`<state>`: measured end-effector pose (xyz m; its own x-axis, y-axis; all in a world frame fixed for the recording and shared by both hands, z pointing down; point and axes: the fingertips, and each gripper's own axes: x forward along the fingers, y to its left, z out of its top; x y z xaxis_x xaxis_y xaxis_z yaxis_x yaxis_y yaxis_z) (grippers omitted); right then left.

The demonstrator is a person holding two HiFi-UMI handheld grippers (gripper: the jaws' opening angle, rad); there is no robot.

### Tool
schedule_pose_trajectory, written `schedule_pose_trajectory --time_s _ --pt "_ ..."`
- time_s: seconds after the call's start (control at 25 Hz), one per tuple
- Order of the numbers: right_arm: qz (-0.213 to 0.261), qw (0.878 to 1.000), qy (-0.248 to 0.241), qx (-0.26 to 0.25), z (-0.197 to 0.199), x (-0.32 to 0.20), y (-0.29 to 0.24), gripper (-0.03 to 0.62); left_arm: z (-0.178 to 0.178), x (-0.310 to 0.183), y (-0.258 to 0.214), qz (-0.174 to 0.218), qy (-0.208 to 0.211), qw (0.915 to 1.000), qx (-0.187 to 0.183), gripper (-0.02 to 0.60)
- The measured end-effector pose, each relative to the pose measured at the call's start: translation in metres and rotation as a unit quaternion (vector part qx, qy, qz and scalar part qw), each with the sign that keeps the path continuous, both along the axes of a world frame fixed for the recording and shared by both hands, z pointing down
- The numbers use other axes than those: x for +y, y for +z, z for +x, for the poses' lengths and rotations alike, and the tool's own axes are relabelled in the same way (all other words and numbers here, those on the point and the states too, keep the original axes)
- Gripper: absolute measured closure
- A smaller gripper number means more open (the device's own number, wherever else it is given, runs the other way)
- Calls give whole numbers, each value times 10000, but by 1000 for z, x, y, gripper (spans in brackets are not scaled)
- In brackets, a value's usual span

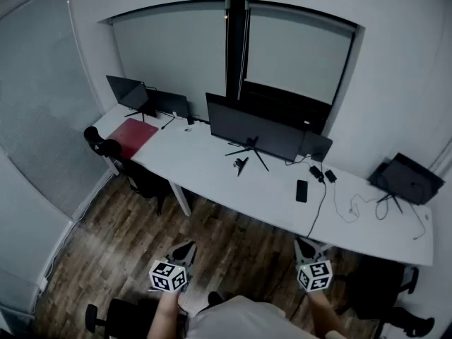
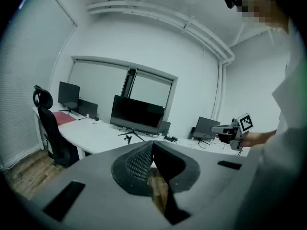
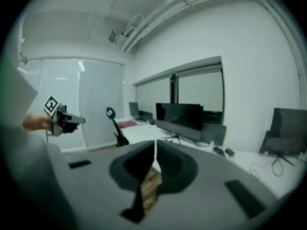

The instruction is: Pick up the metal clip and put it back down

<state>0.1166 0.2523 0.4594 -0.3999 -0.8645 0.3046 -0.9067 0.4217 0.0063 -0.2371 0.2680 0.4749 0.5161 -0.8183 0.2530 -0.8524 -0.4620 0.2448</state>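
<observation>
Metal clip [image 1: 241, 164], dark, on smooth white desk [image 1: 205, 179]

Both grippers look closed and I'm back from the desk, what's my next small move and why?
Probably step toward the white desk: the left gripper and right gripper hang over the wood floor, jaws together and empty, short of it. The small dark item before the big monitor may be the clip; I can't tell.

both grippers held out low in front, jaws closed on nothing
in the head view the left gripper [image 1: 186, 247] sits at 7 o'clock and the right gripper [image 1: 305, 244] at 5 o'clock, well apart. the left forearm [image 1: 164, 316] and the right forearm [image 1: 326, 316] run back toward 6 o'clock. both noses tip slightly downward.
</observation>
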Motion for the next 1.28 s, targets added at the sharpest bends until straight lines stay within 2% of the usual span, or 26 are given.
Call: schedule_pose_trajectory --time_s 0.76,1.28 --pt "-61 9999 106 10 -12 5 5 559 -7 3 11 -103 127 9999 27 549" --pt "-224 9992 321 85 -40 1 12 559 -35 -4 26 -184 257 9995 79 549"
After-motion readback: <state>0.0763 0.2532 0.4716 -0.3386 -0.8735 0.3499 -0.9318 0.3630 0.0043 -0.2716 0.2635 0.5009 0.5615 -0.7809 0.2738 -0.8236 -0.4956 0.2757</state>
